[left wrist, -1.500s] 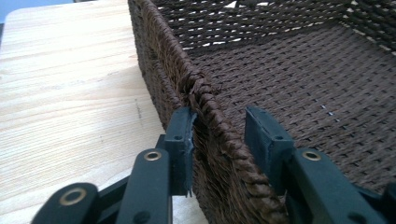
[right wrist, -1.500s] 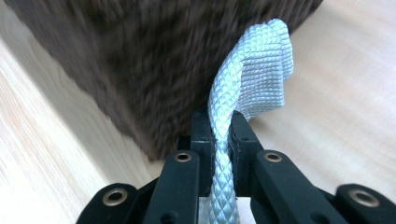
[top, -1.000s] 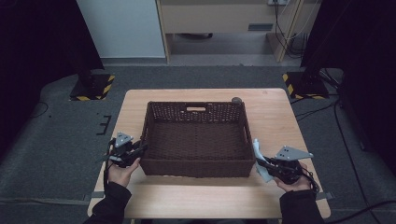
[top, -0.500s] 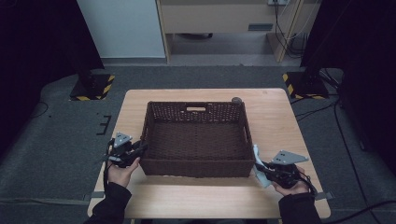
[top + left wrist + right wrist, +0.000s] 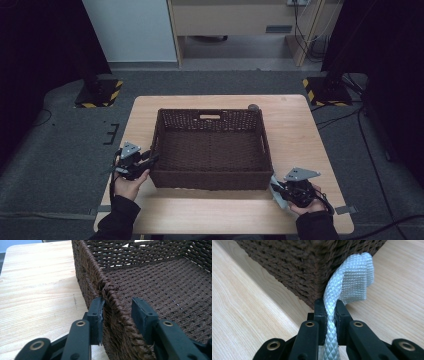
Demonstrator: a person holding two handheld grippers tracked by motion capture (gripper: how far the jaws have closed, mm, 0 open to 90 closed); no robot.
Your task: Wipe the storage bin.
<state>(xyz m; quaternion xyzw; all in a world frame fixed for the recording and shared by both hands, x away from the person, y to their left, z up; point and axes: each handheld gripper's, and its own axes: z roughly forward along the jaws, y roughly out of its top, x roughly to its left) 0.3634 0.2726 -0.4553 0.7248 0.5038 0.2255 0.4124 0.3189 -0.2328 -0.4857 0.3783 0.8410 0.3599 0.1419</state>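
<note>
A dark brown woven basket stands in the middle of the wooden table. My left gripper is at its left wall. In the left gripper view my left gripper straddles the basket rim. Its jaws have just been opening: the outer pad lies near the wall and the inner pad stands clear of it. My right gripper is low by the basket's front right corner. It is shut on a white woven strap, which curls up against the basket corner.
A small dark round object lies on the table behind the basket's back right corner. Bare table runs along the front edge and to the right of the basket. Stand bases with yellow-black stripes sit on the floor beyond.
My right gripper has sunk toward the table at the basket's front right corner, with the white strap in it. The left hand stayed put.
</note>
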